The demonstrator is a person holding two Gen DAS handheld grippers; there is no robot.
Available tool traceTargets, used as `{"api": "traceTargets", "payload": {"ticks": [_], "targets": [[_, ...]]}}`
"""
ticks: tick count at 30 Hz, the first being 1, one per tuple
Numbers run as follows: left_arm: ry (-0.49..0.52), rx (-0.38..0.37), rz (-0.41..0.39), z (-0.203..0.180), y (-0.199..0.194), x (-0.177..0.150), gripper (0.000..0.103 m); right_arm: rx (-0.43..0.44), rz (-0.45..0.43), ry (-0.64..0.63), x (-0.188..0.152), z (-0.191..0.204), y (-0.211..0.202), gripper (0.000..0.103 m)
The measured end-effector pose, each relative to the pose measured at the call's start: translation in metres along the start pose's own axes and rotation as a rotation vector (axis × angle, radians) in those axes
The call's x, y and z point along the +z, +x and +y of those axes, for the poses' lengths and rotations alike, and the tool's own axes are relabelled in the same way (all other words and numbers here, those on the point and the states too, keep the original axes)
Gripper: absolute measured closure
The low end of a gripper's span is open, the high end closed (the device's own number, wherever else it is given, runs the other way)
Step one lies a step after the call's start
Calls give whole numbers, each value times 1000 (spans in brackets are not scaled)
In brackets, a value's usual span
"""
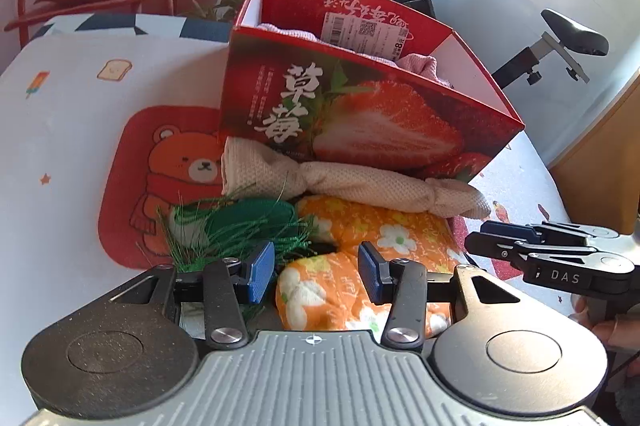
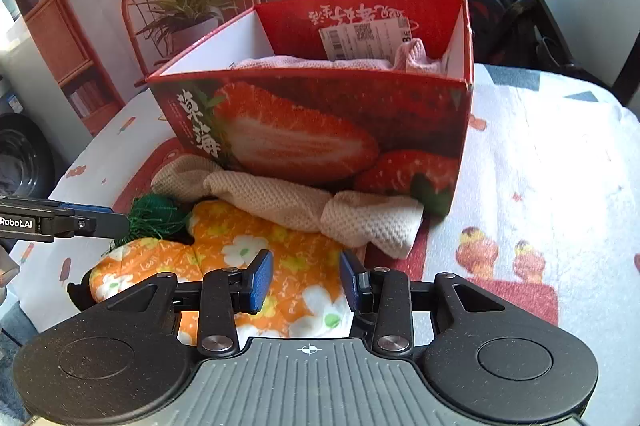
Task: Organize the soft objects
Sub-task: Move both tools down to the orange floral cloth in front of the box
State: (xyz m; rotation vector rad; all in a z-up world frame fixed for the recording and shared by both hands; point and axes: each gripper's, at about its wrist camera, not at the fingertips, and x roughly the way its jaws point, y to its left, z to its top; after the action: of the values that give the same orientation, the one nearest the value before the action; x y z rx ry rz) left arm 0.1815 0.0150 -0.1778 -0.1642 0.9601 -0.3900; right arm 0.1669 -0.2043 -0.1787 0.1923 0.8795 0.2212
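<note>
Strawberry box (image 2: pixel 320 130) as landmark; pink cloth (image 2: pixel 312 63) already inside; beige knit roll (image 2: pixel 296 200) against its front wall; orange floral cushion (image 2: pixel 280 250) just before that; green tassel (image 1: pixel 240 226) beside cushion. Left gripper (image 1: pixel 316 276) and right gripper (image 2: pixel 306 280) part-open, empty, over cushion. Advice: pinch cushion at opposite ends, lift level, clear box rim.

Red cardboard box (image 2: pixel 320 130) printed with strawberries; orange cushion (image 2: pixel 288 258) with white flowers; beige knitted cloth (image 2: pixel 304 202); green fringed item (image 1: pixel 240 226).
</note>
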Motion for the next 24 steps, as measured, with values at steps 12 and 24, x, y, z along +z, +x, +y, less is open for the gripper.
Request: {"api": "traceTargets", "payload": {"ticks": [12, 24], "targets": [[-116, -43, 23, 6, -5, -27, 54, -2, -14, 56, -45, 6, 3, 69], [-171, -48, 62, 10, 10, -26, 54, 6, -36, 70, -59, 4, 7, 69]]}}
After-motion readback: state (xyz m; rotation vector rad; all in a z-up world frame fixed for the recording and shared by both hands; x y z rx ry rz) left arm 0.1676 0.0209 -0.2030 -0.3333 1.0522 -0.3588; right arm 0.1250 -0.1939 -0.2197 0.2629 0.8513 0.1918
